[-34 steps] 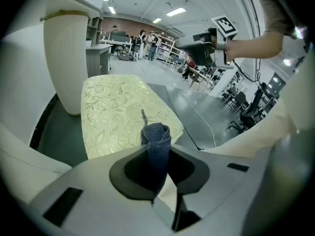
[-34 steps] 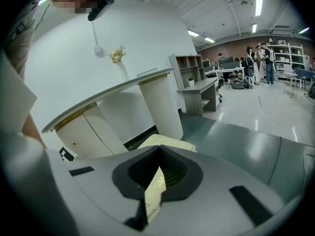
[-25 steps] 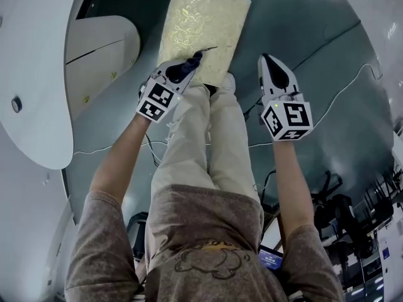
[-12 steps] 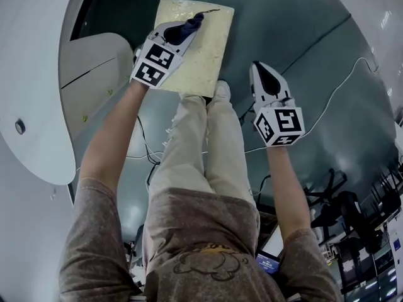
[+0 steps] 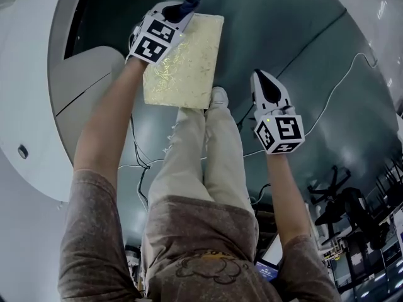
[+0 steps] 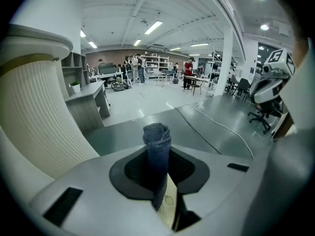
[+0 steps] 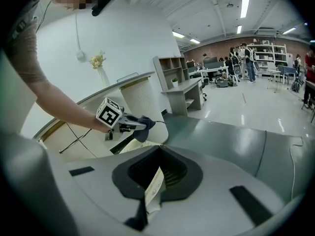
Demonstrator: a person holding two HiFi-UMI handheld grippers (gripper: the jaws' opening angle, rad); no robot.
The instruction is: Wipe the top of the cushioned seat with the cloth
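The cushioned seat [image 5: 182, 61] is a rectangular pad with a pale yellow patterned top, lying just ahead of the person's shoes. My left gripper [image 5: 187, 6] is at the seat's far edge, shut on a dark blue cloth [image 5: 189, 4]. In the left gripper view the rolled cloth [image 6: 157, 141] stands up between the jaws of that gripper [image 6: 158, 168]. My right gripper [image 5: 266, 82] hovers over the floor to the right of the seat, shut and empty. The right gripper view shows its own closed jaws [image 7: 156, 178], and the left gripper [image 7: 129, 124] with the cloth [image 7: 145, 123] over the seat [image 7: 134, 145].
A white curved counter [image 5: 38, 74] runs along the left, with a ribbed white column [image 6: 39, 117] close by. The person's legs and shoe [image 5: 218, 97] touch the seat's near edge. A white cable [image 5: 340, 87] crosses the grey floor at right. Office chairs [image 5: 340, 206] stand behind.
My left gripper has slid the cloth along the seat top from the near edge to the far edge. The right gripper has stayed almost where it was.
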